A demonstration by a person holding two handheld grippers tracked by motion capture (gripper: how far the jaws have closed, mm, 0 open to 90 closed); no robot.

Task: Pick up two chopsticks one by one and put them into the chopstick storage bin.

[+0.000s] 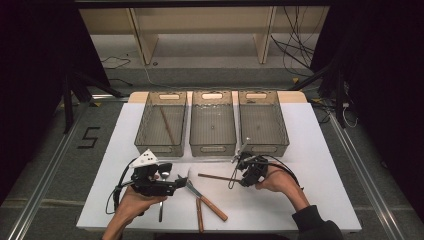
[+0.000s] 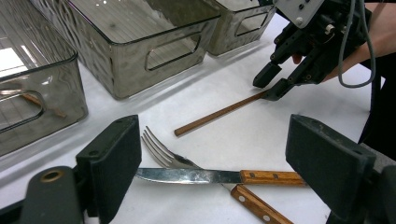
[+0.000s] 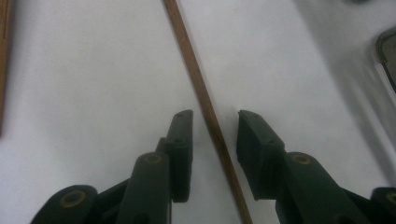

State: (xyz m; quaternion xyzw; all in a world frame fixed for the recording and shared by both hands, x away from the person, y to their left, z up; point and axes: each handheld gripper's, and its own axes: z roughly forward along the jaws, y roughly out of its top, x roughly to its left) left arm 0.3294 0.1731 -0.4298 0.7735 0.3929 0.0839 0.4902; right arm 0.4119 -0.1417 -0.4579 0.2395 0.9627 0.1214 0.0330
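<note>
A brown chopstick (image 1: 215, 177) lies on the white table (image 1: 310, 165) in front of the bins. My right gripper (image 1: 238, 175) is open at its right end, one jaw on each side of the chopstick (image 3: 198, 84) with a small gap to each. The right gripper (image 3: 215, 116) rests low over the table. My left gripper (image 1: 184, 181) is open wide, its jaws either side of a wooden-handled knife (image 2: 196, 176) that lies across a wooden-handled fork (image 2: 161, 148). From the left gripper view, the right gripper (image 2: 275, 83) straddles the chopstick (image 2: 219, 113).
Three clear grey bins stand in a row at the back: left bin (image 1: 161, 149), middle bin (image 1: 213, 148), right bin (image 1: 265, 148). The left bin holds another chopstick (image 1: 167, 125). A metal spoon (image 1: 161, 207) lies under my left hand. The knife handle (image 1: 215, 209) points toward the front edge.
</note>
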